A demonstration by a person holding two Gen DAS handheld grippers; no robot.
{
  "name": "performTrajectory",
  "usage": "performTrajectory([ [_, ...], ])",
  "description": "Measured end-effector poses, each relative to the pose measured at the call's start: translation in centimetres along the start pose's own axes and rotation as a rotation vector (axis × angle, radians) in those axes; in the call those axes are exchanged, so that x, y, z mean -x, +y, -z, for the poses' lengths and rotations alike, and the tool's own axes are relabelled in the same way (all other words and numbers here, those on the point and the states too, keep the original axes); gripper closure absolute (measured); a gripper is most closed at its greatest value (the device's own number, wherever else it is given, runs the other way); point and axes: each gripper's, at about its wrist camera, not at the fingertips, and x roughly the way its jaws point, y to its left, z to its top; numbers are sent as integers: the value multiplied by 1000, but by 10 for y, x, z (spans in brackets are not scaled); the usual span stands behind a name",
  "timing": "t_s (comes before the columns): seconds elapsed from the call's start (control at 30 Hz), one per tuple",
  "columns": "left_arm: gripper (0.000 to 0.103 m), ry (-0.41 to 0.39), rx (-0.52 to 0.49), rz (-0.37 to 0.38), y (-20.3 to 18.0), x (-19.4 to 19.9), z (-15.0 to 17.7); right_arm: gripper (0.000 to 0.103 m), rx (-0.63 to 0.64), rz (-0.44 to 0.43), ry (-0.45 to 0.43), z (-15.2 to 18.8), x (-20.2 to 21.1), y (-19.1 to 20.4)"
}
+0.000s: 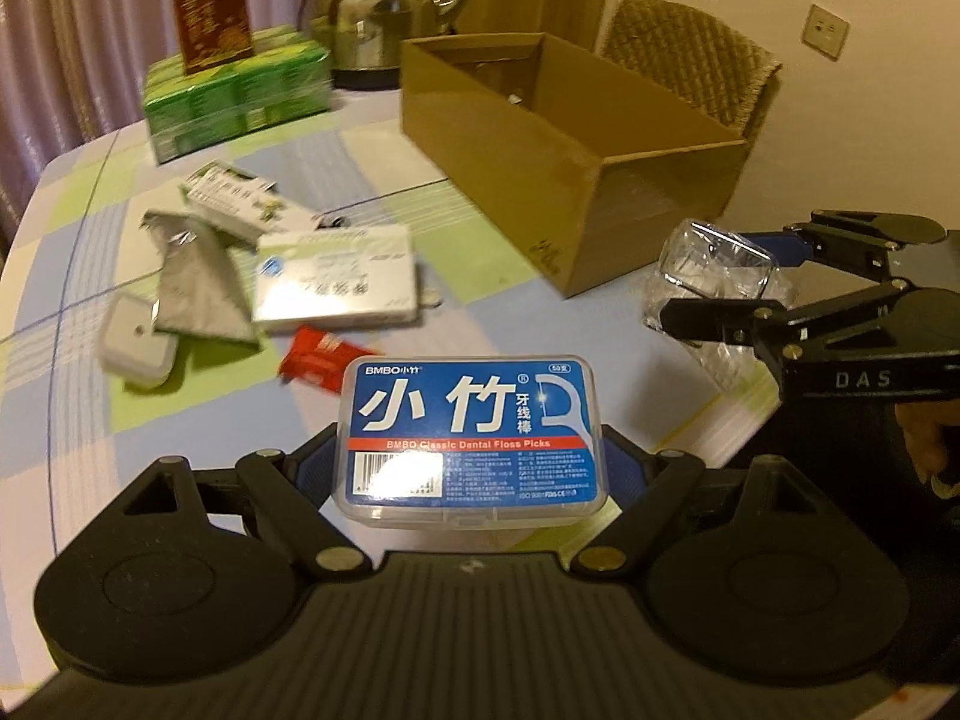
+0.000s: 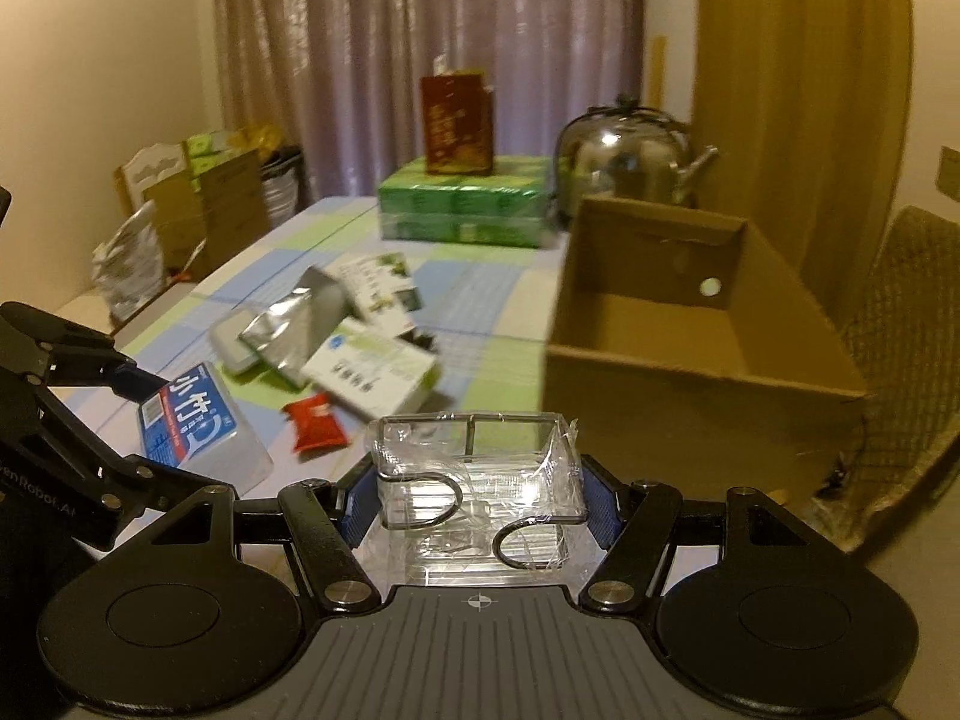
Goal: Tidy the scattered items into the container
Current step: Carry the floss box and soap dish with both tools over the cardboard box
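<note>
My left gripper (image 1: 471, 468) is shut on a blue-labelled dental floss box (image 1: 471, 438), held above the table; it also shows in the right wrist view (image 2: 192, 420). My right gripper (image 2: 477, 501) is shut on a clear plastic box (image 2: 480, 480) wrapped in film; it also shows in the left wrist view (image 1: 714, 282). The open cardboard box (image 1: 570, 138) stands at the back right, also seen in the right wrist view (image 2: 702, 330). Scattered on the table lie a white carton (image 1: 336, 282), a silver pouch (image 1: 198, 282), a red packet (image 1: 321, 360), a small white case (image 1: 135, 342) and a printed box (image 1: 231, 192).
Green tissue packs (image 1: 234, 96) with a red box (image 1: 210, 12) on top and a steel kettle (image 1: 384, 6) stand at the table's far side. A woven chair (image 1: 690, 60) is behind the cardboard box. Boxes and bags (image 2: 180, 210) sit beyond the table's left edge.
</note>
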Motion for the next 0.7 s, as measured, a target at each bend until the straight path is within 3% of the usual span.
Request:
performTrajectory([
  [0.4,20,-40,-133,64,-27,-20,-67,39,-53,84,-75,-40,13,-58],
  [0.7,20,-90,-319,125,-56,-47,-151,39,-17,167,-123,-93,-10,-119],
])
